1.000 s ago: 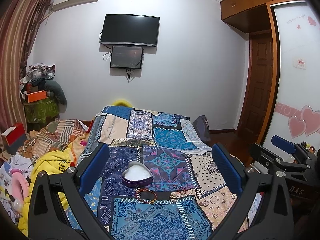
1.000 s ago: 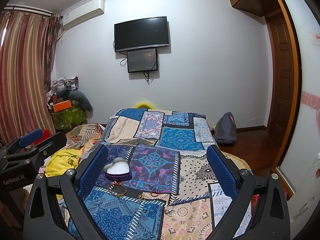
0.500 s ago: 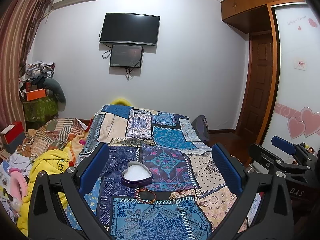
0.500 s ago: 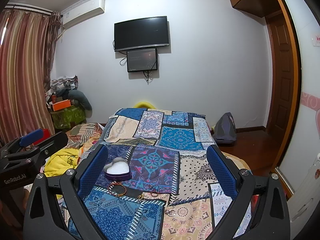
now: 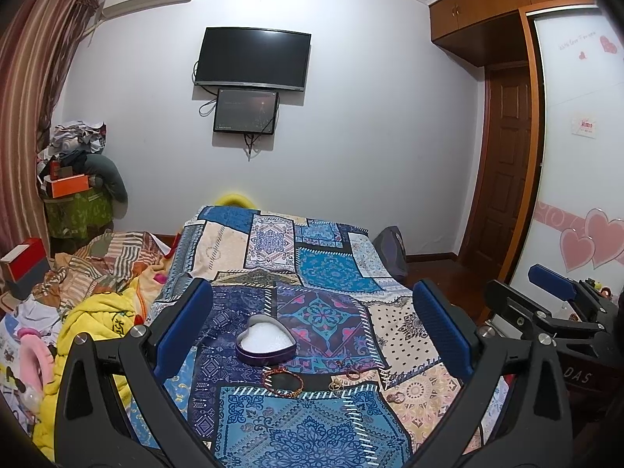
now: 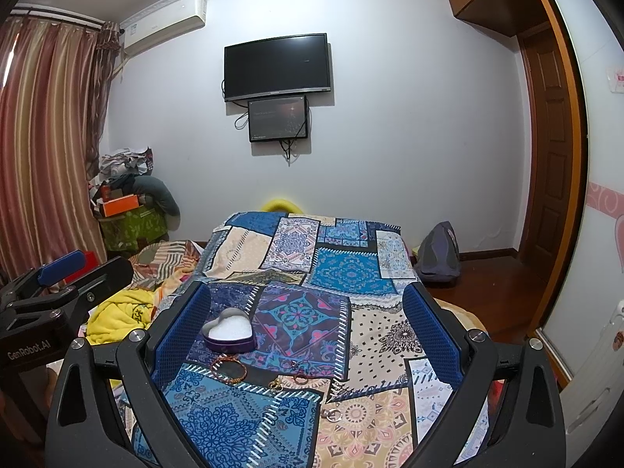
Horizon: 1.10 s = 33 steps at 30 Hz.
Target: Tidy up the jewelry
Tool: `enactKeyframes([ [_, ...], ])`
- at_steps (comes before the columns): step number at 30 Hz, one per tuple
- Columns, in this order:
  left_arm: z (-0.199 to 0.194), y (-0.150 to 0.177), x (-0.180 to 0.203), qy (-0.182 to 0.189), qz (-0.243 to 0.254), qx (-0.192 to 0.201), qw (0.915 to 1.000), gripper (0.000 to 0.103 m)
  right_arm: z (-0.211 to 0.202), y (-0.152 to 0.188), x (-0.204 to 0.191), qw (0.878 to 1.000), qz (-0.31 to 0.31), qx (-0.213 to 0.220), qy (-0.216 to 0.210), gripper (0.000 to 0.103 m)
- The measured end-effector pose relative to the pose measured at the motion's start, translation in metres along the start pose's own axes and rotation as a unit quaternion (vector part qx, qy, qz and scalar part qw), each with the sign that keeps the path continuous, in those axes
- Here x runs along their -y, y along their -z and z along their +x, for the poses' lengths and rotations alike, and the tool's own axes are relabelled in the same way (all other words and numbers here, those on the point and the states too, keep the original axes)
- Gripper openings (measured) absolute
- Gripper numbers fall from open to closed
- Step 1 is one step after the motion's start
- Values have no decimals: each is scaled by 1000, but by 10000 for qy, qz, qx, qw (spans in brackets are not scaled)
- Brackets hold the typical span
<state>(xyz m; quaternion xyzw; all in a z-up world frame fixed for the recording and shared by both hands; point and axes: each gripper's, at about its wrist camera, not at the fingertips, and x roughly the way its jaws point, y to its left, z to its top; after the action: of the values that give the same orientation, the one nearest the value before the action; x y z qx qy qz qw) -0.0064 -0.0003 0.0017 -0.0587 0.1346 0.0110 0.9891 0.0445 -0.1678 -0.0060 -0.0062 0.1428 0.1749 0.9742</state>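
A purple heart-shaped box [image 5: 266,344] with a white lining lies open on the patchwork bedspread [image 5: 331,273]; the right wrist view shows the box [image 6: 229,334] too. Just in front of it lies a red-and-gold bracelet [image 5: 282,380] [image 6: 229,369]. Small gold earrings [image 5: 336,384] [image 6: 276,383], a reddish ring [image 5: 353,373] [image 6: 299,379] and a silver ring [image 6: 331,414] are scattered to its right. My left gripper [image 5: 312,335] and right gripper [image 6: 306,333] both hover above the bed, open and empty, well short of the jewelry.
A yellow blanket [image 5: 97,319] and striped bedding [image 5: 105,257] are heaped left of the bed. A cluttered green cabinet [image 5: 76,210] stands in the far left corner. A grey backpack [image 6: 438,251] sits on the wood floor right of the bed. A wardrobe [image 5: 577,156] lines the right wall.
Both views have shifted only slightly; the grippers stay open and the jewelry has not moved.
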Motion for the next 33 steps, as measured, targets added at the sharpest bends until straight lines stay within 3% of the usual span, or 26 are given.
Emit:
enactKeyframes([
  [12, 4, -1, -3, -31, -49, -24, 10000, 103, 2, 2, 1, 10000, -3, -28, 66, 98],
  [20, 22, 5, -12, -162, 39, -191, 9997, 103, 16, 9, 10, 9990, -30, -250, 379, 98],
  [26, 50, 18, -34, -372, 40, -563, 9977, 103, 37, 21, 28, 9960, -20, -615, 651, 98],
  [33, 89, 53, -57, -598, -20, -1292, 9898, 103, 64, 43, 43, 9892, -19, -1386, 479, 98],
])
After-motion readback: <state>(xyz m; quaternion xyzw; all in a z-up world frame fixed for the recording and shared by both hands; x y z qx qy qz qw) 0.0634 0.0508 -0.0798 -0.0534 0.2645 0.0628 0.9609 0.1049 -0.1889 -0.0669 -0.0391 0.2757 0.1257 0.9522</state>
